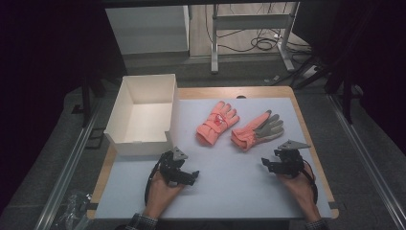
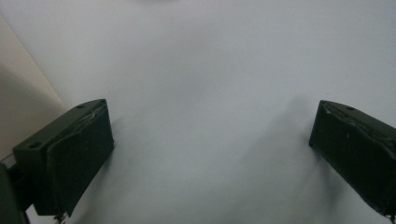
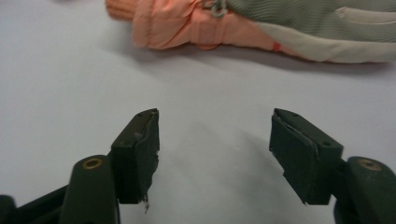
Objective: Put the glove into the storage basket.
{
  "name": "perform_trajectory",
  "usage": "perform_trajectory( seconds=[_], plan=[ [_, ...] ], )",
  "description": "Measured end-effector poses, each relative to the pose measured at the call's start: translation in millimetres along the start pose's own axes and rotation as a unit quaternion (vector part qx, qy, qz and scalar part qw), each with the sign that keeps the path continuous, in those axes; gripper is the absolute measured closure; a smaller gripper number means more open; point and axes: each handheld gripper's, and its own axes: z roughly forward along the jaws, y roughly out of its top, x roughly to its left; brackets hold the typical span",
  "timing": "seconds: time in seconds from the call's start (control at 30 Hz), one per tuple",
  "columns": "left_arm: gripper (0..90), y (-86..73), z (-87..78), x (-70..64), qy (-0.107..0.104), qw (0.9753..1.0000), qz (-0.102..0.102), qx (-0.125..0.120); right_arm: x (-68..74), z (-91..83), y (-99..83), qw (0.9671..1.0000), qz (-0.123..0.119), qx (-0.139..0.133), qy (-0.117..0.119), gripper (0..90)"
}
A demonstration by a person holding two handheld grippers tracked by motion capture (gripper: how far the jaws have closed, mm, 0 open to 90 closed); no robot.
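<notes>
In the high view, two orange gloves are seen lying on the white surface (image 1: 230, 177): a left glove (image 1: 218, 122) placed back up near the middle, and a right glove (image 1: 257, 131) laid palm up just beside it, its grey palm turned to the camera. An open white box (image 1: 141, 114) is set at the left edge of the surface, well apart from the right glove. The left tool (image 1: 191, 176) is held low near the box's front corner, and the right tool (image 1: 269, 165) is held near the cuff of the right glove, without touching it. In the left gripper view, the left tool (image 2: 210, 149) is shown with its jaws spread wide over bare white surface; a pale strip at the left edge is possibly the box wall. In the right gripper view, the right tool (image 3: 215, 149) is shown with jaws apart and nothing between them, and the right glove (image 3: 261, 25) is seen just ahead, cuff to the left.
</notes>
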Motion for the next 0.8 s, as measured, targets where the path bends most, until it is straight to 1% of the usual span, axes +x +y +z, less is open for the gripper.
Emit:
perform_trajectory(
  seconds=[0.03,0.07,0.17,0.27,0.3,0.33,0.37,0.43,0.47,0.5,0.57,0.6,0.7,0.8],
  plan=[
    [0.0,0.0,0.0,0.0,0.000,1.0000,0.000,0.000,0.0,0.0,0.0,1.0000,0.000,0.000,0.000,35.0],
    [0.0,0.0,0.0,0.0,0.000,1.0000,0.000,0.000,-2.5,0.0,3.2,1.0000,0.005,0.000,0.000,36.9],
    [0.0,0.0,-0.1,-0.1,0.001,1.0000,0.000,0.000,-6.2,0.7,9.2,0.9999,0.013,-0.005,-0.001,38.5],
    [0.0,0.0,0.0,0.0,0.000,1.0000,0.000,0.000,-10.2,1.0,17.1,0.9998,0.017,-0.011,-0.004,41.5],
    [0.0,0.0,0.0,0.0,0.000,1.0000,0.000,0.000,-10.2,1.0,17.1,0.9998,0.017,-0.011,-0.004,41.5],
    [0.0,0.0,0.0,-0.1,0.000,1.0000,0.000,0.000,-11.2,0.9,19.3,0.9997,0.021,-0.013,-0.004,42.5],
    [0.0,0.0,-0.1,-0.1,0.000,1.0000,0.000,0.000,-14.9,-0.1,26.6,0.9994,0.029,-0.017,-0.007,45.2],
    [0.0,0.0,0.0,-0.1,0.000,1.0000,0.000,0.000,-16.6,-0.3,30.0,0.9992,0.033,-0.019,-0.010,45.8],
    [0.0,0.0,-0.1,-0.1,0.000,1.0000,0.000,0.000,-20.4,0.0,37.0,0.9987,0.043,-0.022,-0.014,47.5],
    [0.0,-0.1,0.0,-0.1,0.000,1.0000,0.000,0.000,-22.6,0.6,40.4,0.9985,0.048,-0.023,-0.015,47.7],
    [0.0,-0.1,0.0,-0.1,0.000,1.0000,0.000,0.000,-24.5,1.9,43.7,0.9982,0.051,-0.025,-0.018,47.7],
    [0.0,-0.1,0.0,-0.1,0.000,1.0000,-0.001,0.000,-27.0,5.2,50.7,0.9978,0.055,-0.026,-0.025,47.7],
    [0.0,-0.1,-0.1,-0.1,0.000,1.0000,0.000,0.000,-29.6,12.0,60.6,0.9973,0.057,-0.027,-0.037,47.3],
    [0.0,-0.1,0.0,-0.1,0.000,1.0000,0.000,0.000,-32.5,22.8,71.7,0.9959,0.066,-0.029,-0.055,44.8]
  ],
)
